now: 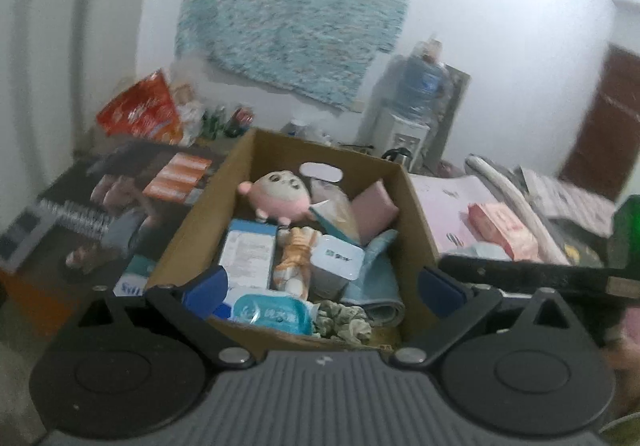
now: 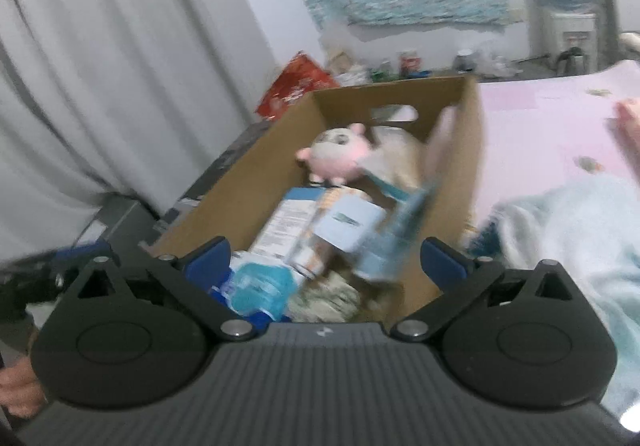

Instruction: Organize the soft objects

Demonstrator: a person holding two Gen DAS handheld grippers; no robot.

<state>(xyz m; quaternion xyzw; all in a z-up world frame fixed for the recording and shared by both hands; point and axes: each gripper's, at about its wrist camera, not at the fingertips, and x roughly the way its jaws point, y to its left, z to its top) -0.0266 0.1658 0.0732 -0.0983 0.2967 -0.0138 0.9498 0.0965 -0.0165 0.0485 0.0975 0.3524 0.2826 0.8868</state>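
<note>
An open cardboard box (image 1: 416, 205) holds a pink plush toy (image 1: 278, 193), a pink pad (image 1: 378, 209), a rolled light-blue towel (image 1: 380, 286), a crumpled patterned cloth (image 1: 344, 322), a blue wipes pack (image 1: 272, 312) and white packs. My left gripper (image 1: 324, 286) hovers open over the box's near edge with nothing between its blue pads. In the right wrist view the same box (image 2: 464, 113) lies ahead. My right gripper (image 2: 326, 260) is open above its near end, also empty. A blurred light-blue item (image 2: 396, 234) leans on the box's right wall.
A pink sheet (image 2: 540, 133) and a light-blue fleece (image 2: 580, 230) lie right of the box, with a pink pack (image 1: 504, 230) nearby. A dark poster (image 1: 120, 205), a red snack bag (image 1: 140, 109), bottles and a water dispenser (image 1: 416, 105) stand behind. A curtain (image 2: 100, 65) hangs at left.
</note>
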